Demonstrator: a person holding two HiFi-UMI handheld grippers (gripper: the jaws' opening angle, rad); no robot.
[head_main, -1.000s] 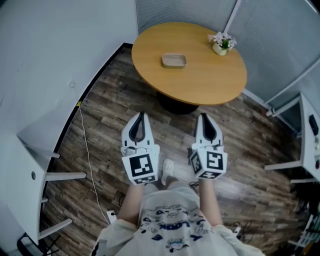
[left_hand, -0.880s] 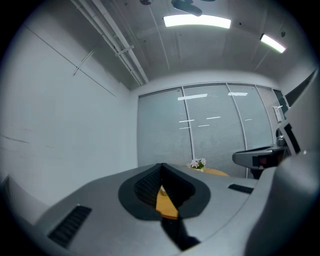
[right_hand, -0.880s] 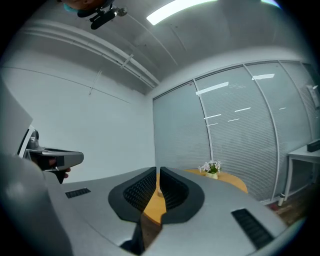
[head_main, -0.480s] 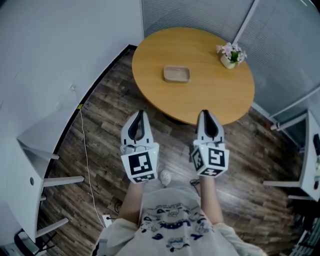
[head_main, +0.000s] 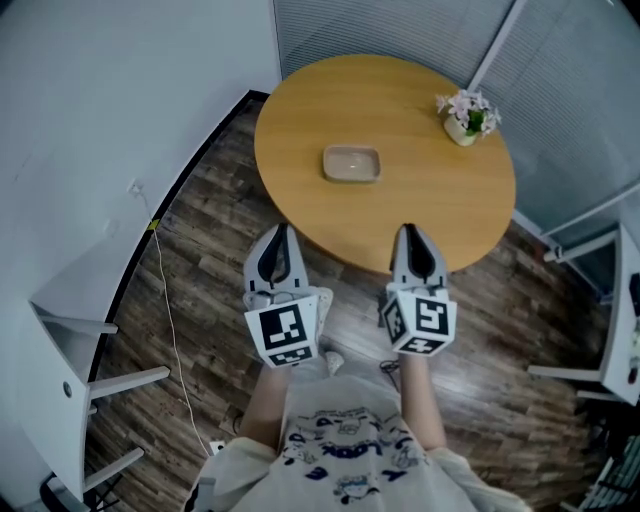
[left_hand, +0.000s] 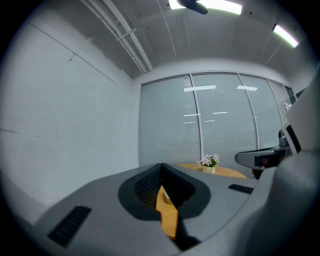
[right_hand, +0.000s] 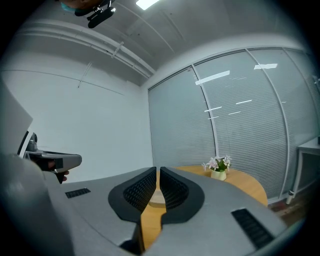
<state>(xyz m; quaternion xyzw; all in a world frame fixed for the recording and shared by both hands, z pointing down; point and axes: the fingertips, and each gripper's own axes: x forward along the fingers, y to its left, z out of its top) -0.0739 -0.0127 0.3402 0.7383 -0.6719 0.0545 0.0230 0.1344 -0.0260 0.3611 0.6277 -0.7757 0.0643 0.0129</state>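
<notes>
Two grippers sit side by side at waist height, just ahead of the person's printed shirt (head_main: 340, 450), each marker cube facing up. Left gripper (head_main: 278, 232): jaws closed, tips meeting, nothing gripped; its own view shows only a sliver of orange tabletop below the tips. Right gripper (head_main: 408, 232): jaws drawn together but for a thin slit, nothing gripped. Both point forward at the round wooden table (head_main: 420, 200). In the head view the right tip overlaps the near table rim, while the left tip lies over the floor just short of the rim. Neither gripper touches anything.

Dark plank floor (head_main: 200, 250) lies under both grippers, with one light shoe (head_main: 322, 318) showing between them. A thin white cable (head_main: 170, 300) runs along the floor at left, beside a white shelf unit (head_main: 70, 340) against the white wall.

On the table, a shallow beige dish (head_main: 351, 163) lies about mid-top, well ahead of both grippers and between their lines. The right gripper view shows it through the slit, lined up with the jaws. Further back, near the far right rim, stands a small pot of pale flowers (head_main: 465, 115), upright and well apart from the dish. Grey blinds (head_main: 400, 25) close off the room behind the table
</notes>
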